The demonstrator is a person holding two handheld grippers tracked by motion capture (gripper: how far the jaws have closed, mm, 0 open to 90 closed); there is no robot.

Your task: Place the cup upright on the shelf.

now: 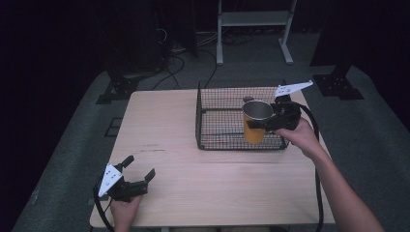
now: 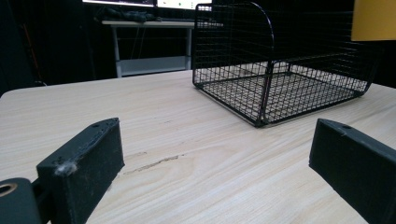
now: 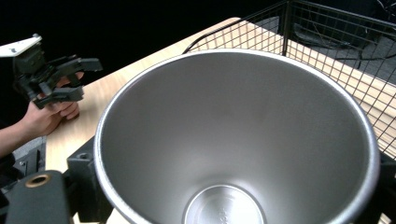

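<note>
Down at the near left corner of the surface (image 1: 193,179) we see the left gripper (image 1: 138,170) held low in a hand (image 1: 124,210), its grey plate on top and its cable trailing off the near edge; its jaws are spread wide with nothing between them, and in the left gripper view they stand far apart over bare light wood, pointing toward the wire basket (image 2: 280,88); moving right, the middle of the surface lies bare up to that black basket (image 1: 217,121), which sits on the far right part of the surface with its tall side toward the left; further right, the cup (image 1: 256,121), yellow outside and steel inside, is held upright over the basket's right half, lifted above its floor; the right gripper (image 1: 263,123) grips it from the right, jaws pinching the cup at its upper wall, with the hand (image 1: 302,135) behind; in the right gripper view we look straight down into the cup's (image 3: 238,135) empty steel bowl, the basket's mesh (image 3: 327,42) behind it and the left gripper (image 3: 77,77) well apart at the left.
</note>
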